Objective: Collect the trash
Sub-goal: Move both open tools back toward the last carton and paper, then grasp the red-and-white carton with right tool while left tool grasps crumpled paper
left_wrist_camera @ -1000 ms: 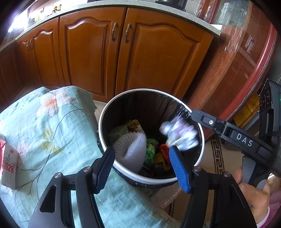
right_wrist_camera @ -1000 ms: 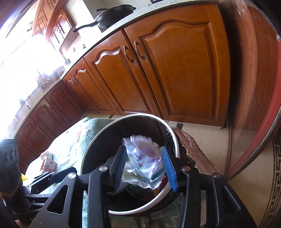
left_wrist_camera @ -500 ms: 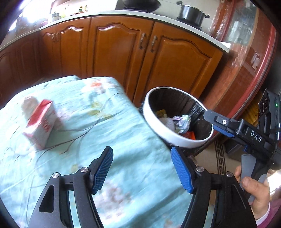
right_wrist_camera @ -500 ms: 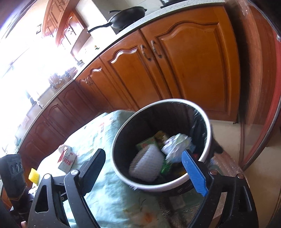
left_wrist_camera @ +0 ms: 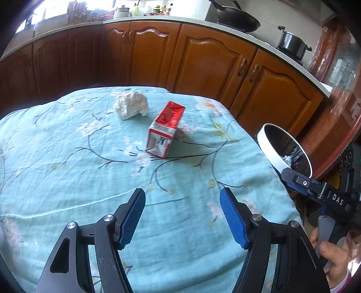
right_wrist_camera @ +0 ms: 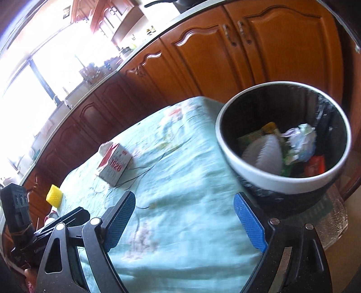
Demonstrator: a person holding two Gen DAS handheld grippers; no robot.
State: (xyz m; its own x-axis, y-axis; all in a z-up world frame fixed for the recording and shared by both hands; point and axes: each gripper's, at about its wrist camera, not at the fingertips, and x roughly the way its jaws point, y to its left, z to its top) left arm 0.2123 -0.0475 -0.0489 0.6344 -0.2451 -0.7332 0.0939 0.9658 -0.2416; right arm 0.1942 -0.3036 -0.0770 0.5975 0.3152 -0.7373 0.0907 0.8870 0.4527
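Observation:
My left gripper (left_wrist_camera: pixel 182 216) is open and empty above the light blue flowered tablecloth (left_wrist_camera: pixel 90 169). Ahead of it lie a red and white carton (left_wrist_camera: pixel 165 129) on its side and a crumpled white paper ball (left_wrist_camera: pixel 131 108). My right gripper (right_wrist_camera: pixel 183 222) is open and empty over the cloth near the table's edge. The white-rimmed bin (right_wrist_camera: pixel 266 173) with a black liner stands beside the table at the right; a crumpled wrapper (right_wrist_camera: pixel 302 142) and other trash lie inside. The carton (right_wrist_camera: pixel 115 164) and a yellow piece (right_wrist_camera: pixel 54 195) show in the right wrist view.
Wooden cabinets (left_wrist_camera: pixel 203 58) under a countertop run behind the table, with a wok (left_wrist_camera: pixel 237 18) and a pot (left_wrist_camera: pixel 291 44) on top. The bin (left_wrist_camera: pixel 270 153) sits off the table's right edge. A hand (left_wrist_camera: pixel 334 259) holds the right gripper's handle.
The right gripper opened and the crumpled wrapper dropped into the bin; it then drew back over the table. The left gripper swung left from above the bin to face the carton and paper ball.

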